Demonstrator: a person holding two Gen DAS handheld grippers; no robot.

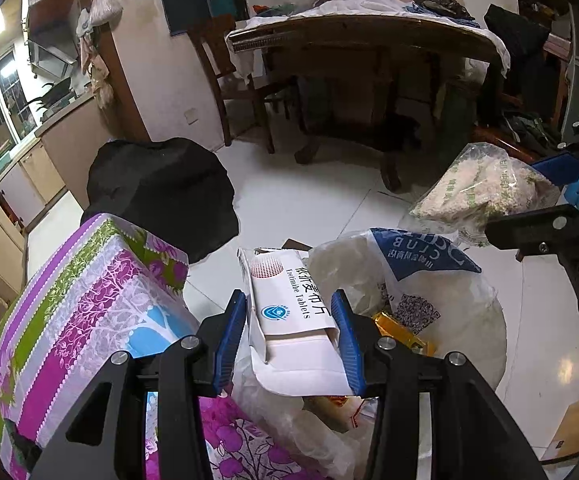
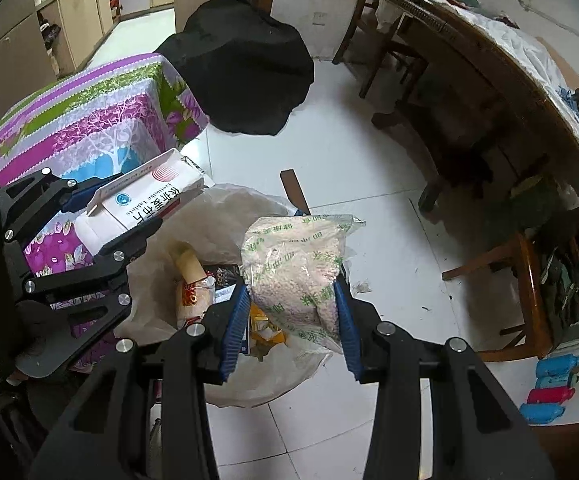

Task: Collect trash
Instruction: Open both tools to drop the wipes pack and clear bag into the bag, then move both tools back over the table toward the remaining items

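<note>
My left gripper (image 1: 289, 300) is shut on a white tablet box (image 1: 289, 312) with Chinese print and holds it over a trash bin lined with a clear plastic bag (image 1: 465, 320). The box also shows in the right wrist view (image 2: 145, 204). My right gripper (image 2: 291, 284) is shut on a clear bag of pale granules (image 2: 293, 268) and holds it above the same bin (image 2: 217, 216). That bag shows at the right in the left wrist view (image 1: 477, 184). Inside the bin lie wrappers, a yellow packet (image 1: 403, 330) and a cream tube (image 2: 189, 272).
A stool with a purple and green floral cover (image 1: 89, 300) stands left of the bin. A black cloth heap (image 2: 241, 68) lies behind it. A round wooden table (image 2: 501, 92) and chairs (image 1: 233, 80) stand on the white tiled floor. Kitchen cabinets (image 1: 5, 200) are far left.
</note>
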